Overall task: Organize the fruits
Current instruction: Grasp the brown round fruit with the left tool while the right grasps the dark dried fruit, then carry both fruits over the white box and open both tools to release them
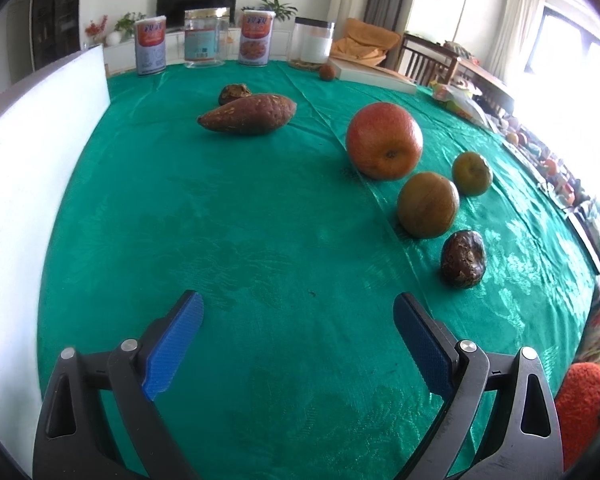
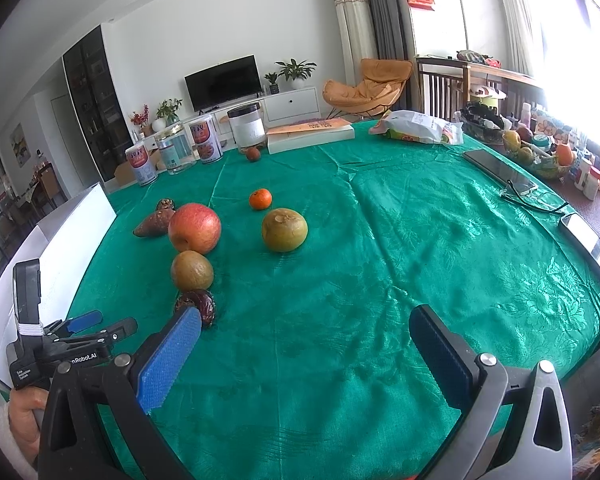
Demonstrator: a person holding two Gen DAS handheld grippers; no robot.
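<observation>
On the green tablecloth a red apple (image 1: pixel 384 141) (image 2: pixel 195 228), a brown-green round fruit (image 1: pixel 428 205) (image 2: pixel 192 271) and a dark wrinkled fruit (image 1: pixel 463 259) (image 2: pixel 204 304) lie in a row. A second brown-green fruit (image 1: pixel 472 173) (image 2: pixel 284 229) and a small tangerine (image 2: pixel 260 199) lie apart. A sweet potato (image 1: pixel 247 114) (image 2: pixel 154 222) and a small dark fruit (image 1: pixel 234 94) (image 2: pixel 165 203) lie farther back. My left gripper (image 1: pixel 298 320) (image 2: pixel 100 322) is open and empty, left of the row. My right gripper (image 2: pixel 306 332) is open and empty, just right of the dark wrinkled fruit.
A white board (image 1: pixel 28 184) stands along the table's left edge. Cans and jars (image 1: pixel 204 38) (image 2: pixel 176 152), a small reddish fruit (image 2: pixel 253 154) and a flat box (image 2: pixel 310 134) stand at the back. A snack bag (image 2: pixel 418 126), a phone and glasses (image 2: pixel 512 178) lie at the right.
</observation>
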